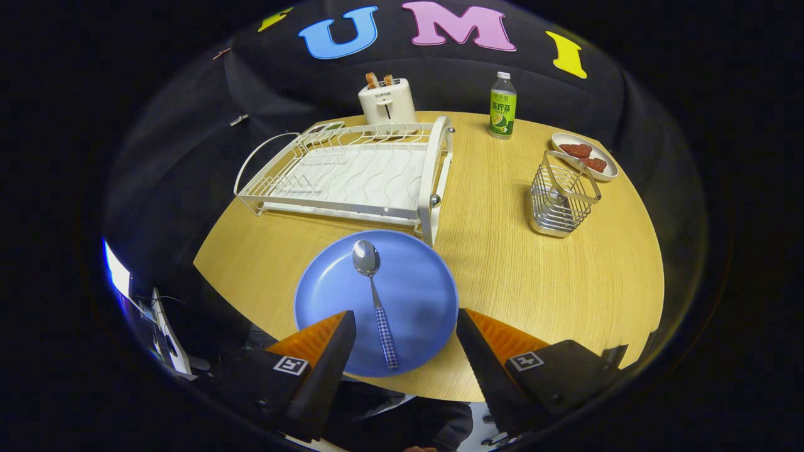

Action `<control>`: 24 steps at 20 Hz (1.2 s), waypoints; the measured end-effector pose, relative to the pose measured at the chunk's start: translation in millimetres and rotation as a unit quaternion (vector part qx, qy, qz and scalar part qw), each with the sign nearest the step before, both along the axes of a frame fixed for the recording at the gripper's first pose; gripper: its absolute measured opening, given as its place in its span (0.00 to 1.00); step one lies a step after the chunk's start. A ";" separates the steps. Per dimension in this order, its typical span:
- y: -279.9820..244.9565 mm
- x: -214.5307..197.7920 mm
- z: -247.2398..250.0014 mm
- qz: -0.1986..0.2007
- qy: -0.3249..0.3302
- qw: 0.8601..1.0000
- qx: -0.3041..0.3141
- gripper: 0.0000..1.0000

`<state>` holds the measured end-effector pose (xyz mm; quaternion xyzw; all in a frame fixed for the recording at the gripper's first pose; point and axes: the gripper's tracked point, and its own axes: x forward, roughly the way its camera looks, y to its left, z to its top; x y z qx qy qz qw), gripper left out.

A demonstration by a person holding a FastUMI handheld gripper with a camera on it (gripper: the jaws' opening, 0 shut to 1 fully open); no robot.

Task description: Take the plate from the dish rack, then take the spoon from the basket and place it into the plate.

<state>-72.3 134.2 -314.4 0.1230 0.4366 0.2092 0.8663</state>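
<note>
Gripper view has the hand-held gripper (405, 342) hanging above the near edge of the table (565, 282), fingers spread wide with nothing between them but air. And look at that: the spoon (375, 295) lies in the blue plate (421, 295), bowl pointing toward the dish rack (352, 172), checked handle running back toward the fingers. The plate sits flat on the table, just in front of the rack's near corner. The rack holds no dishes, and over toward the right edge the wire basket (561, 198) looks bare too. By my reading both steps are done, spoon delivered, release complete. All that seems left is to lift clear without nudging the plate off that near edge.
</note>
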 end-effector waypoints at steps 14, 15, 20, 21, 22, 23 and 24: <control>-80.5 71.5 134.3 -0.066 -0.162 0.984 -0.017 0.99; -89.5 78.3 150.0 -0.071 -0.178 0.981 -0.018 0.99; -141.2 102.9 230.8 -0.100 -0.272 0.956 -0.034 0.99; -151.0 103.8 244.8 -0.105 -0.291 0.950 -0.039 0.99; -161.7 103.2 258.8 -0.110 -0.308 0.944 -0.044 0.98; -169.3 101.6 272.2 -0.113 -0.323 0.939 -0.044 0.98; -176.2 99.2 282.8 -0.116 -0.335 0.934 -0.042 0.98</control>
